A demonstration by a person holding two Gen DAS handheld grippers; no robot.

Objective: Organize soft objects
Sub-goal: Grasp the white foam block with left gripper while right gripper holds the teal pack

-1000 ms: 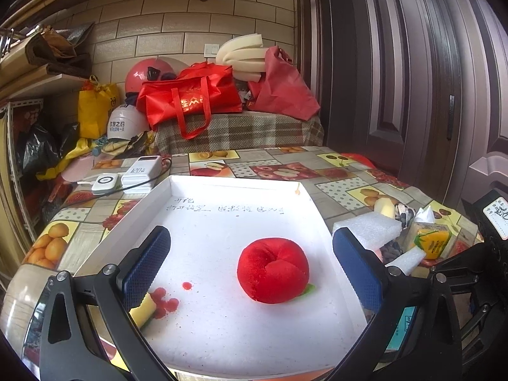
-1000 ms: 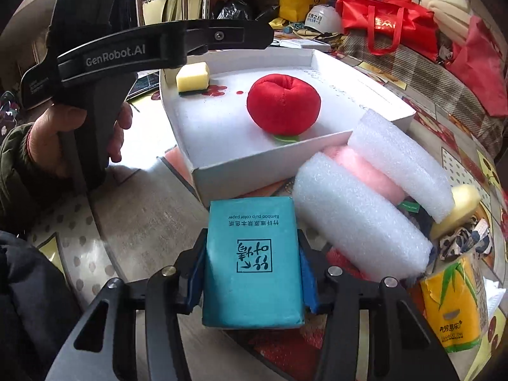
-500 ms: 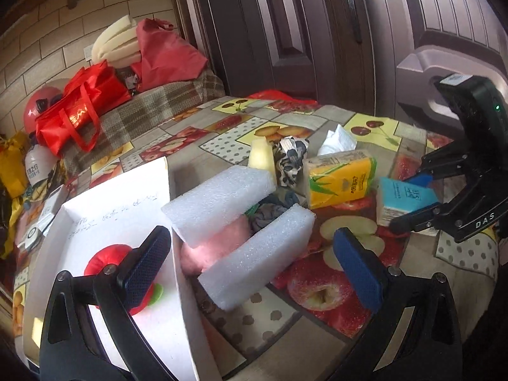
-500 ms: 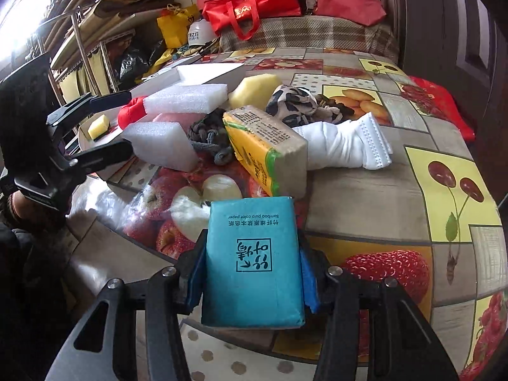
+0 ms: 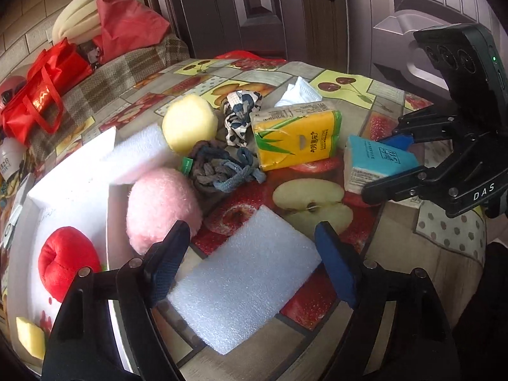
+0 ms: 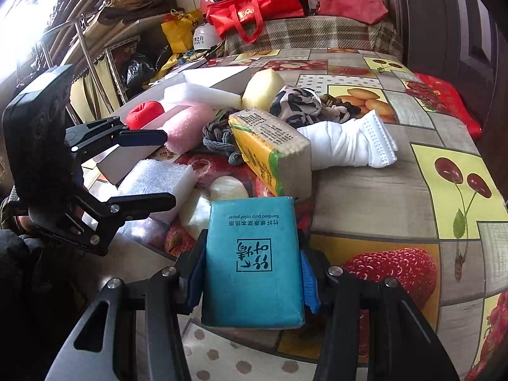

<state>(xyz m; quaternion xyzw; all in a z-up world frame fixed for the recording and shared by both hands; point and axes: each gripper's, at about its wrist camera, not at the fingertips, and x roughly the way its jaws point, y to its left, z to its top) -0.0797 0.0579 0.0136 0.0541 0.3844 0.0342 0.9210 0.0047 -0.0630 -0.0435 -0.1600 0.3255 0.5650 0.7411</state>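
My left gripper [image 5: 250, 247] hangs low over a white foam block [image 5: 244, 282] on the fruit-print tablecloth. Its jaws are closing, with the block between them. In the right wrist view a gap still shows between the left gripper's upper finger [image 6: 143, 136] and the foam block [image 6: 158, 177]. My right gripper [image 6: 250, 260] is shut on a teal tissue pack [image 6: 254, 254], held just above the table to the right of the pile. A red plush apple [image 5: 66, 266] and a small yellow sponge [image 5: 28, 336] lie in the white box [image 5: 73, 184].
Beside the box lie a pink plush [image 5: 162, 203], a second foam block [image 5: 139, 155], a pale yellow sponge ball [image 5: 190, 123], a grey-blue cord bundle [image 5: 219, 168], a patterned cloth [image 5: 241, 114], a yellow tissue pack [image 5: 298, 136] and a white mask [image 5: 298, 92]. Red bags sit behind.
My left gripper swung from over the box to the foam block and its jaws narrowed around it. The right gripper carried the teal pack away from the box, then stopped.
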